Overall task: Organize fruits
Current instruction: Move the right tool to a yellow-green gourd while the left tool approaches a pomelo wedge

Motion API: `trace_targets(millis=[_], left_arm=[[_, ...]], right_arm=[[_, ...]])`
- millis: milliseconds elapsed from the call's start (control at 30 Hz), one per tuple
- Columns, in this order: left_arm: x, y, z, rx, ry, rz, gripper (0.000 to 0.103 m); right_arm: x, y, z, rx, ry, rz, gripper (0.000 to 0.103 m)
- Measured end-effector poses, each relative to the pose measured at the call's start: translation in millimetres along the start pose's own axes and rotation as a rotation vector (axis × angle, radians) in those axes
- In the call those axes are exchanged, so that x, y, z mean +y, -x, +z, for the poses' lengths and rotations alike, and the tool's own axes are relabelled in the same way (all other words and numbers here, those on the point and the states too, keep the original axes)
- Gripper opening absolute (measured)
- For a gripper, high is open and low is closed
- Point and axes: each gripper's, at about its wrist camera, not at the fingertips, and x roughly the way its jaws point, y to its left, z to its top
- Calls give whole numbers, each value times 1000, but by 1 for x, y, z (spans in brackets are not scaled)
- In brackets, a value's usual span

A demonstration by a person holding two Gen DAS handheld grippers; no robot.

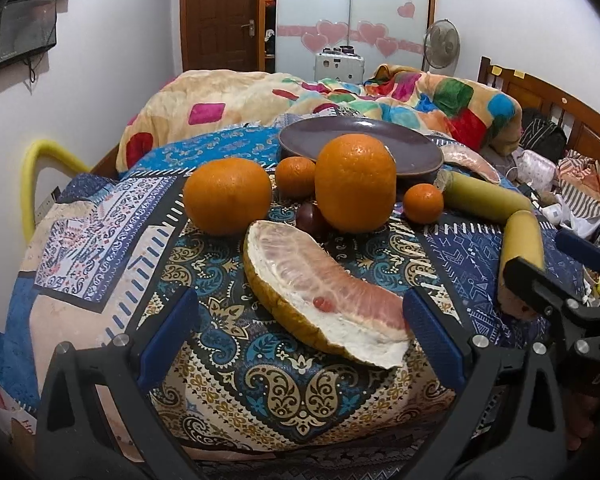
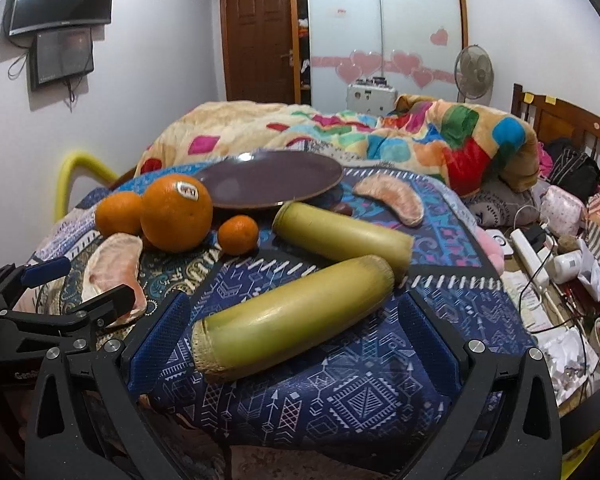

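Observation:
Fruit lies on a patterned cloth [image 1: 260, 380] before a brown plate [image 1: 416, 148], which holds nothing I can see. My left gripper [image 1: 300, 320] is open around the near end of a pomelo wedge [image 1: 324, 292]. Behind it are two large oranges [image 1: 228, 196] [image 1: 356, 184], two small tangerines [image 1: 295, 176] [image 1: 423, 203] and a dark fruit [image 1: 310, 218]. My right gripper [image 2: 288, 328] is open astride a yellow-green sugarcane piece [image 2: 292, 316]. A second cane piece [image 2: 340, 236] and another pomelo wedge [image 2: 396, 198] lie beyond it near the plate [image 2: 272, 180].
A colourful quilt [image 1: 340, 96] is heaped behind the plate. Cluttered bags, a power strip [image 2: 532, 256] and cables lie to the right. A yellow tube [image 1: 32, 176] stands at the left edge. A fan [image 2: 474, 74] and a wardrobe are at the back.

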Motion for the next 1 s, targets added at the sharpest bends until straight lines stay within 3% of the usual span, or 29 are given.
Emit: trace_targets(millis=[167,467,700,1000], left_arm=[[6,-1,2,29,-7,-23,103],[24,9,-3,50,-21,1,103],[41,10,-3,103,28,-21,103],[16,-5,13,128,-79,-13,103]], right_arm=[[-7,-6,0,44,-5,11,103],[-25,4,-5,57,-17,13,103],[-42,8,-5,87,-45,12,103],[-28,5,13,81,28,-6,103]])
